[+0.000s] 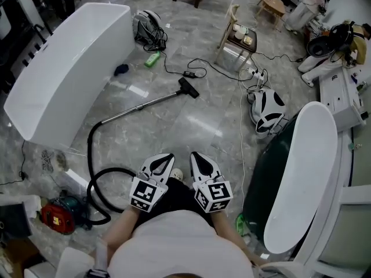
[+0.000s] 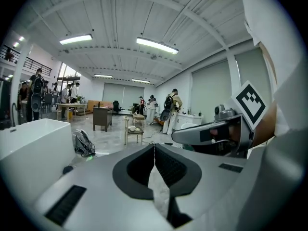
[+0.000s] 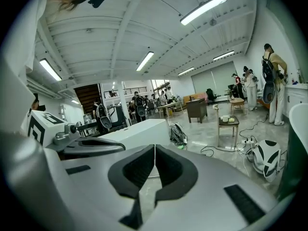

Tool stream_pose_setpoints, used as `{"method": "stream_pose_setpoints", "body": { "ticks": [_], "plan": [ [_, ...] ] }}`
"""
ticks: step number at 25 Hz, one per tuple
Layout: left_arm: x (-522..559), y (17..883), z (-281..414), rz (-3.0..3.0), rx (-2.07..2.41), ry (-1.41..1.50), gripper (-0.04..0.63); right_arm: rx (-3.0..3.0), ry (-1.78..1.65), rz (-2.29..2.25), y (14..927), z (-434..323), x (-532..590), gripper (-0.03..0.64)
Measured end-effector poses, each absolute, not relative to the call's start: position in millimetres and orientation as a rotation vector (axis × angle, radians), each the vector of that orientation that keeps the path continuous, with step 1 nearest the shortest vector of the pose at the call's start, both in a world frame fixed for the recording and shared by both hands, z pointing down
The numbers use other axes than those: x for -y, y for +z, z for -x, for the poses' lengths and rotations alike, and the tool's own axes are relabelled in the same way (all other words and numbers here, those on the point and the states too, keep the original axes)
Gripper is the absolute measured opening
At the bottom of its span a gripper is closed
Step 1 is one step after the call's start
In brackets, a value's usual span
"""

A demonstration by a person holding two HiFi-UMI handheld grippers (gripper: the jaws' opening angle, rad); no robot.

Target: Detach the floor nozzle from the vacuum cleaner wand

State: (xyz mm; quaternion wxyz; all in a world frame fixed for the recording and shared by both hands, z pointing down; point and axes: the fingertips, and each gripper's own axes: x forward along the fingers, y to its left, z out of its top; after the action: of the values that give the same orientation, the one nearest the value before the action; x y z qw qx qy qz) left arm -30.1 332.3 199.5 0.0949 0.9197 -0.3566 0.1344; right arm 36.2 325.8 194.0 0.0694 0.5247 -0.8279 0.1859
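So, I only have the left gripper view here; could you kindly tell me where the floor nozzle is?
Observer: Head view shows the floor nozzle on the floor ahead, attached to the wand.
Operator: Thanks. Is the right gripper holding anything?
Observer: No; the right gripper is shut and empty.
Operator: And where does the hose lead?
Observer: The black hose loops back toward a red unit on the left.
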Motion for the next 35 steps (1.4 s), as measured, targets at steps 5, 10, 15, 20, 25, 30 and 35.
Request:
{"method": "stream_pose_setpoints", "body": {
  "ticks": [5, 10, 15, 20, 25, 30, 35],
  "plan": [
    [-296.4, 202.0, 15.6, -2.722, 1.067, 0.413, 0.011, 2.491, 0.555, -1.572, 194.0, -55.4, -289.0, 0.017],
    [-261.4, 207.5, 9.0, -2.737, 1.116, 0.465, 0.011, 2.527, 0.530, -1.520, 193.4, -67.2, -259.5, 0.017],
    [-247.0, 207.9, 3.2, -2.733, 1.105, 0.491, 0.011, 2.522, 0.568, -1.531, 195.8, -80.6, -247.7, 0.017],
    [-233.9, 219.3, -5.8, -2.719, 1.086, 0.504, 0.011, 2.498, 0.623, -1.567, 208.9, -89.5, -239.7, 0.017],
    [-211.9, 224.1, -20.9, -2.728, 1.057, 0.497, 0.011, 2.482, 0.646, -1.579, 216.7, -97.3, -219.5, 0.017],
    [-187.6, 230.7, -28.0, -2.721, 1.051, 0.505, 0.011, 2.470, 0.645, -1.581, 222.2, -107.2, -194.2, 0.017],
    [-154.6, 233.5, -27.6, -2.702, 1.057, 0.511, 0.011, 2.458, 0.652, -1.574, 226.1, -109.6, -162.8, 0.017]
  ]
}}
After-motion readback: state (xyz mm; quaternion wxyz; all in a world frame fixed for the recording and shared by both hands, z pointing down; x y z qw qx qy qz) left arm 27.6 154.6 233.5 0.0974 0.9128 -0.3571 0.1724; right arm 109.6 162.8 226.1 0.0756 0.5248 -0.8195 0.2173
